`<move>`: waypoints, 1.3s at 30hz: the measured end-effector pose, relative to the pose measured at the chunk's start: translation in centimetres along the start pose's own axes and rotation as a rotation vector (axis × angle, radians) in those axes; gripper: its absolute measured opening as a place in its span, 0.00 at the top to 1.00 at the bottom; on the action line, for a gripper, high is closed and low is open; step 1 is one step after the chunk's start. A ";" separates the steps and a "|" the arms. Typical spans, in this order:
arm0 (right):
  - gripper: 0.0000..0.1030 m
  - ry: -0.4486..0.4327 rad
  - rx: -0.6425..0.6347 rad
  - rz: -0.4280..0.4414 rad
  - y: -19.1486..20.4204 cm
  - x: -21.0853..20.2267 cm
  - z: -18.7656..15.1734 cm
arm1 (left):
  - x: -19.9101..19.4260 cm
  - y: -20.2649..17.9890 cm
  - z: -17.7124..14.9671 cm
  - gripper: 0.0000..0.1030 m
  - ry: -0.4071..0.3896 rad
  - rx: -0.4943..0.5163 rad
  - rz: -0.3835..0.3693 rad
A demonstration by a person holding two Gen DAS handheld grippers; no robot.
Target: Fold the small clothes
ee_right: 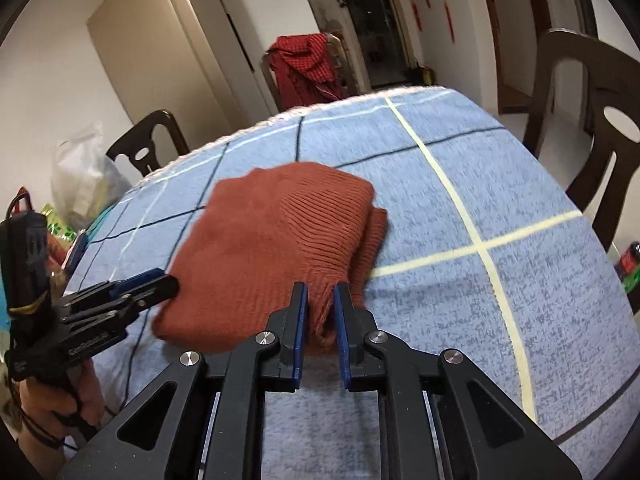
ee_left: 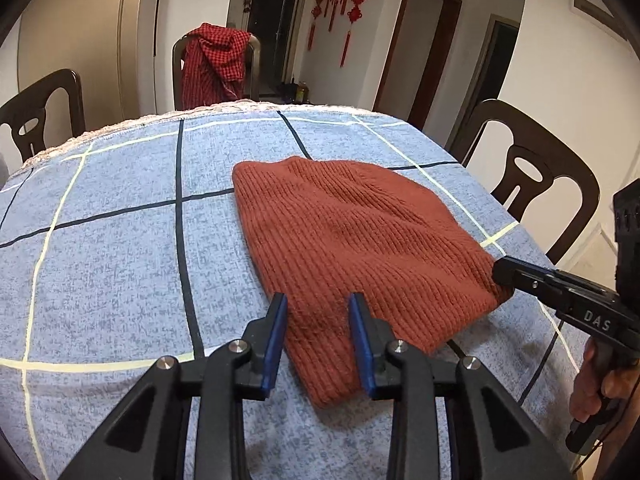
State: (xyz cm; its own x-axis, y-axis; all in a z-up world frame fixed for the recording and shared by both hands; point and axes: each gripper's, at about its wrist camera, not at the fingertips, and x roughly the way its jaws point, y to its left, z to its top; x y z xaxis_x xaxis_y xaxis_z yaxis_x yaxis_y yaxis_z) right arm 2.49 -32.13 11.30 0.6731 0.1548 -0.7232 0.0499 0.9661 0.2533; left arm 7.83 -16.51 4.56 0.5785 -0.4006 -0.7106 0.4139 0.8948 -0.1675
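Observation:
A rust-red ribbed knit garment lies flat on the blue checked tablecloth; it also shows in the right wrist view. My left gripper is open, its blue pads straddling the garment's near left edge. In the right wrist view my left gripper sits at the garment's left side. My right gripper is closed on a bunched corner of the garment. In the left wrist view my right gripper meets the garment's right corner.
Dark wooden chairs stand around the table; one at the far end holds a red checked cloth. A white plastic bag and clutter lie beyond the table's left edge. The table edge curves at the back.

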 end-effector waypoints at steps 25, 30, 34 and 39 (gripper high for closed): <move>0.82 0.026 0.025 0.001 -0.4 1.0 0.3 | 0.1 -0.2 0.2 0.63 0.010 0.001 0.038; 0.60 0.027 0.056 0.017 -0.9 1.1 0.4 | 0.3 0.1 0.4 0.60 0.007 -0.013 0.038; 0.60 0.030 0.084 0.037 -1.3 1.4 0.7 | 0.5 0.4 0.7 0.57 0.007 -0.020 0.037; 0.59 0.038 0.121 0.070 -1.9 2.0 1.1 | 1.0 1.3 1.2 0.56 0.010 -0.059 0.001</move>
State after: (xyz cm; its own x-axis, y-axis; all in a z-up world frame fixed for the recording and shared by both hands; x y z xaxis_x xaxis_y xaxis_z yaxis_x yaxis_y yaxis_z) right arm 4.54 -33.93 10.08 0.6493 0.2310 -0.7246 0.0942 0.9210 0.3780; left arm 9.80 -16.00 4.49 0.5720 -0.3976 -0.7175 0.3709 0.9055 -0.2061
